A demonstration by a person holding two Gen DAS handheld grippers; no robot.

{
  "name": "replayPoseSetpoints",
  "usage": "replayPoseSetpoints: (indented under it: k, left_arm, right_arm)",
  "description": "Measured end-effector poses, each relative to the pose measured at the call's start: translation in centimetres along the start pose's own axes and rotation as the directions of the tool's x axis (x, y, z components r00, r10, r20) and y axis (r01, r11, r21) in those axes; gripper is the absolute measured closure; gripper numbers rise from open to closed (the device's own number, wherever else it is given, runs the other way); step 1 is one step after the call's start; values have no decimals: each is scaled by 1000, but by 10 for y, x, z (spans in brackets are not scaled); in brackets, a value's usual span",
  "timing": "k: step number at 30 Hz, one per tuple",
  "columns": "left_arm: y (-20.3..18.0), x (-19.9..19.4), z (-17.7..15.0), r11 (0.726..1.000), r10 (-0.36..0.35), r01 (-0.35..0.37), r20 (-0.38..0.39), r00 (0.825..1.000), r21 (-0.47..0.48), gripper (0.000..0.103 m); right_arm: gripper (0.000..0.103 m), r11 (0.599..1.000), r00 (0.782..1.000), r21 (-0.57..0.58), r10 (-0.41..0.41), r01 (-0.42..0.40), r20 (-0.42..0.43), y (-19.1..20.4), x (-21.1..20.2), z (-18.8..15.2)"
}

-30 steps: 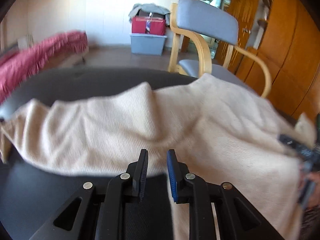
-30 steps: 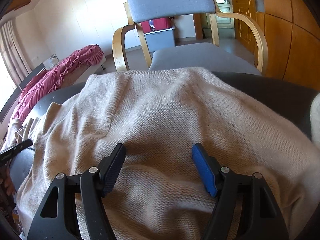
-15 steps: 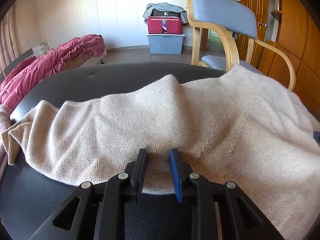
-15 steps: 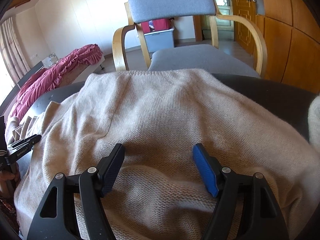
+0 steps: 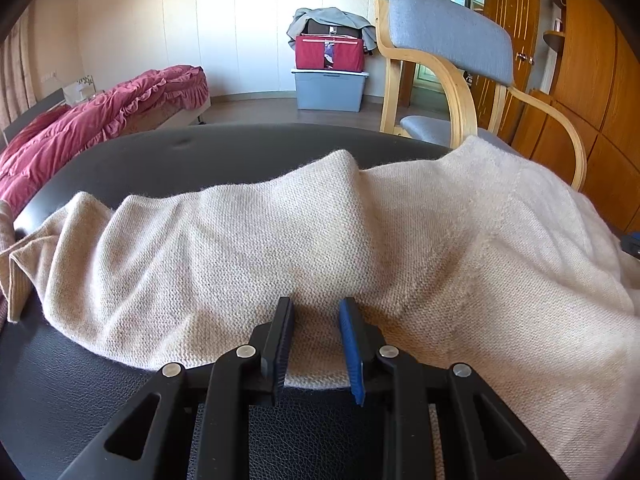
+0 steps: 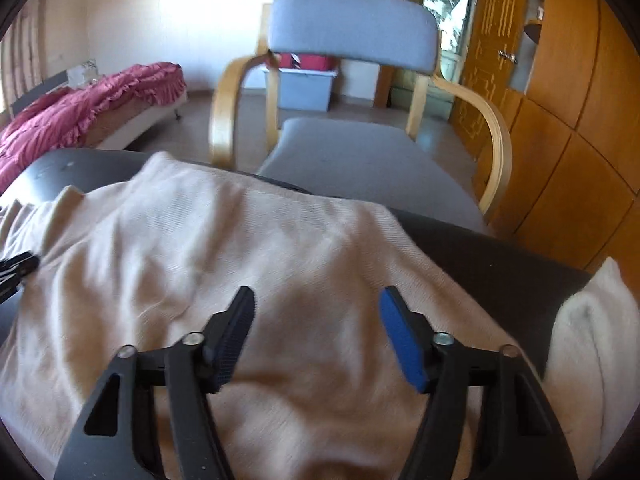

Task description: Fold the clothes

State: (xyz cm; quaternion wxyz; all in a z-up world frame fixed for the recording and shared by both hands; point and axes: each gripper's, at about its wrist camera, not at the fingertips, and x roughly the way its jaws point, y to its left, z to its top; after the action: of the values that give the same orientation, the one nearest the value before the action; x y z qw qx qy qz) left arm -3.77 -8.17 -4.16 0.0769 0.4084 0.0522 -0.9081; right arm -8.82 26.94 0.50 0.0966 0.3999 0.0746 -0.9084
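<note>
Left wrist view: the cream knitted sweater (image 5: 360, 248) lies spread over the black leather-look table (image 5: 224, 148), its near hem between the left gripper (image 5: 316, 340)'s narrowly parted jaws, which opened slightly a moment ago and do not visibly pinch it. The right gripper (image 6: 316, 336), over the sweater's body, has just been closing but stands wide, gripping nothing. Both seem to be setting up a fold. A grey-cushioned wooden armchair (image 6: 352, 36) stands beyond.
</note>
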Motion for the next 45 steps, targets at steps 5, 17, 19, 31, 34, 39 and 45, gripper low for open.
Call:
replayPoseSetpoints:
  k: [5, 17, 19, 31, 34, 39, 45]
  left_arm:
    - [0, -2, 0, 1000, -6, 6, 0, 1000, -6, 78]
    - [16, 4, 15, 999, -11, 11, -16, 1000, -36, 78]
    - [20, 8, 22, 1000, 7, -7, -19, 1000, -18, 78]
    - [8, 6, 29, 997, 59, -58, -27, 998, 50, 78]
    - [-3, -17, 34, 997, 69, -69, 12, 998, 28, 80]
    - [-52, -50, 33, 993, -105, 100, 77, 992, 63, 80]
    - [-112, -15, 3, 973, -86, 91, -32, 996, 214, 79]
  right_arm:
    - [47, 997, 994, 72, 44, -37, -95, -10, 37, -3]
    - [46, 996, 996, 87, 35, -28, -79, -8, 19, -7]
    - [46, 995, 998, 93, 29, -25, -47, -15, 8, -7]
    - [42, 987, 993, 142, 82, -70, -85, -42, 20, -15]
    - [42, 973, 992, 198, 123, -119, -8, -64, -12, -16]
    - [42, 971, 999, 238, -6, -4, 41, -113, -72, -47]
    - [42, 951, 989, 273, -139, 147, -46, -155, -112, -109]
